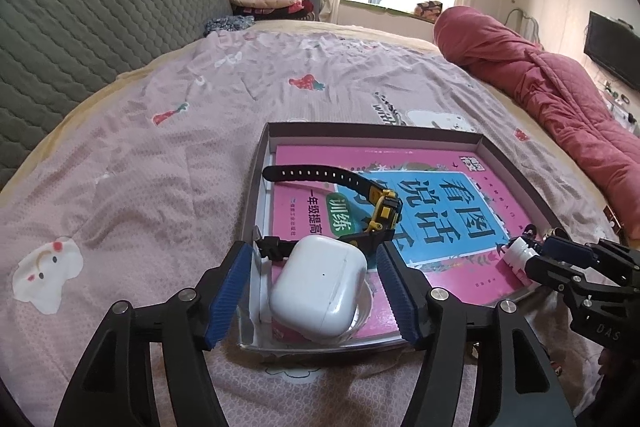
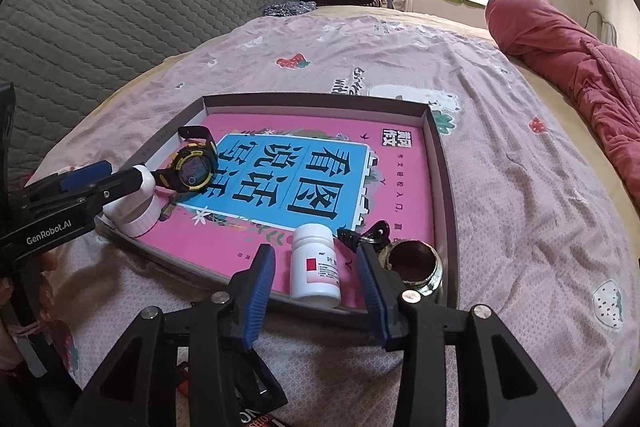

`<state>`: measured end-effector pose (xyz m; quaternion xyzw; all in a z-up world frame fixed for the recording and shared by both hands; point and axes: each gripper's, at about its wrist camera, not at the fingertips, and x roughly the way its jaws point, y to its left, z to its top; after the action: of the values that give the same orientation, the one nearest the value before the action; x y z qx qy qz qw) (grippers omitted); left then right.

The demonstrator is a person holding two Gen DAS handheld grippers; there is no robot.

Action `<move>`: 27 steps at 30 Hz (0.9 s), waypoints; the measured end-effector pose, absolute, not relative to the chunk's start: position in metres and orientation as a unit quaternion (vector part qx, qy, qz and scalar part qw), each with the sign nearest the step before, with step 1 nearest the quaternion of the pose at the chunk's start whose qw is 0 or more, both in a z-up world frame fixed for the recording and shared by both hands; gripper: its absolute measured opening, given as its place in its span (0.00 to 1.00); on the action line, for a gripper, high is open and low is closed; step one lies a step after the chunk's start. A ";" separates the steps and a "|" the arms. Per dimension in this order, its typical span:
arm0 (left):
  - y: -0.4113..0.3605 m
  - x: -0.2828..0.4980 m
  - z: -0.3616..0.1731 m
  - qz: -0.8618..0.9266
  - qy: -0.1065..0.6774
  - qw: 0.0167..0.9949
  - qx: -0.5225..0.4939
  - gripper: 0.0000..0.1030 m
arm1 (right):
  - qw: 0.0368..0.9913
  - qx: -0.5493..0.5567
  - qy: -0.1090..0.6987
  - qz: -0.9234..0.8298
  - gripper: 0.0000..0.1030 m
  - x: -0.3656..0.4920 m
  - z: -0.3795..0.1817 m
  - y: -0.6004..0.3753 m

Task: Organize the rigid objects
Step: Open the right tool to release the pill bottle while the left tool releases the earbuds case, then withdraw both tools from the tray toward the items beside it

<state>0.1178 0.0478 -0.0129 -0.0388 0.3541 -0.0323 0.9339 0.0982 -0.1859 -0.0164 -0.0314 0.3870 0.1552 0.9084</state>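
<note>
A pink patterned bedsheet is spread under everything, and on it a shallow cardboard tray is set, its floor almost covered by a pink and blue book. At the tray's near-left corner a yellow and black watch is propped on edge on the book, strap trailing back, and just in front of it a white earbud case is seated on a clear round lid. The case is framed by the left gripper, jaws spread wide on either side with clear gaps, nothing clamped. At the near-right corner a white pill bottle is stood upright on the book, and it is bracketed by the right gripper, likewise wide open and not touching. Just right of the bottle an open glass jar is seen, with a black binder clip tucked behind.
</note>
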 end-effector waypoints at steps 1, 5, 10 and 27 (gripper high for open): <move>0.048 0.116 -0.011 -0.033 0.352 0.935 -0.038 0.65 | 0.909 -0.032 0.385 0.156 0.41 0.098 -0.016 -0.185; 0.047 0.109 -0.005 -0.034 0.343 0.938 -0.032 0.66 | 0.912 -0.035 0.376 0.161 0.41 0.094 -0.011 -0.182; 0.043 0.103 -0.002 -0.040 0.342 0.939 -0.025 0.66 | 0.914 -0.042 0.369 0.164 0.41 0.088 -0.006 -0.180; 0.043 0.096 0.006 -0.038 0.328 0.944 -0.022 0.71 | 0.920 -0.037 0.359 0.155 0.42 0.079 0.004 -0.187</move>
<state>0.0963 0.0434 0.0064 -0.0215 0.3275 -0.0380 0.9438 0.0791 -0.1865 0.0042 -0.0369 0.3592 0.1545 0.9196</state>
